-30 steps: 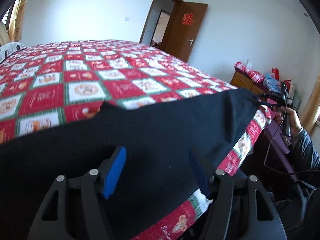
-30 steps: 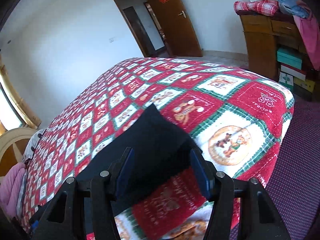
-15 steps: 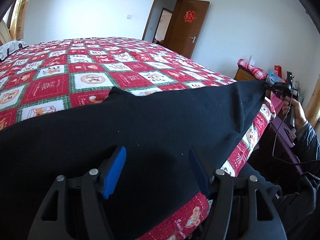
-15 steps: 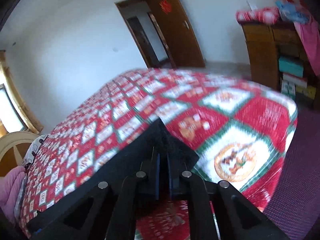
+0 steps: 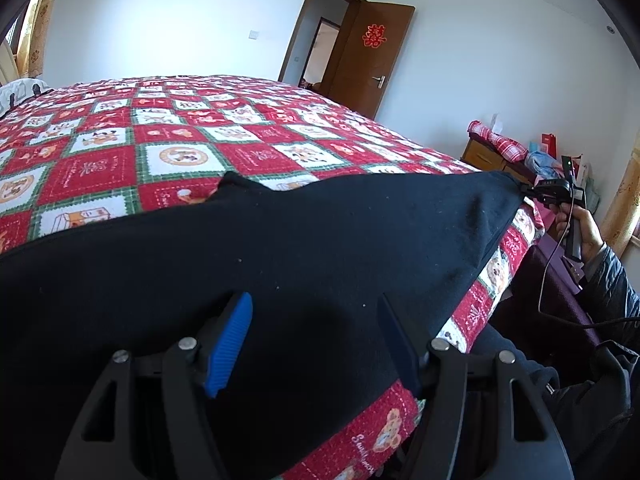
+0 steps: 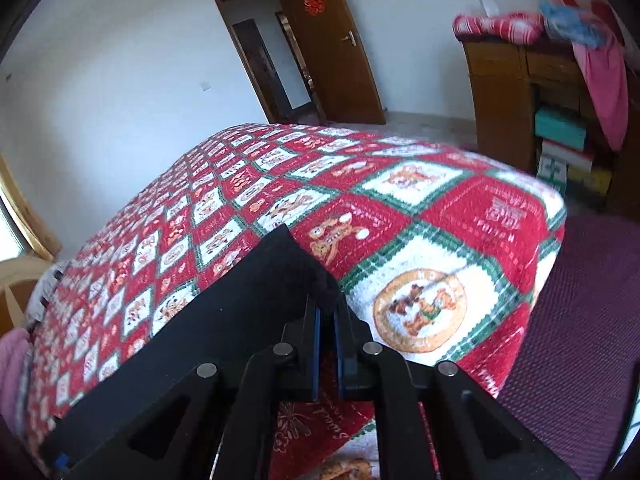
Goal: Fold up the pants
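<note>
Since the pants (image 5: 280,264) lie flat across the near edge of the bed (image 5: 168,148), I've got my right gripper (image 6: 327,336) pinched tight on their right corner, prob. to lift it for the fold. Left gripper (image 5: 316,336) sits wide apart over the cloth's near edge, holding nothing yet. Bedspread is red/white/green check, w/ bear prints. Far side: white walls, brown door (image 5: 368,56) ajar. Right: wooden dresser (image 6: 516,92) piled w/ clothes and boxes.
</note>
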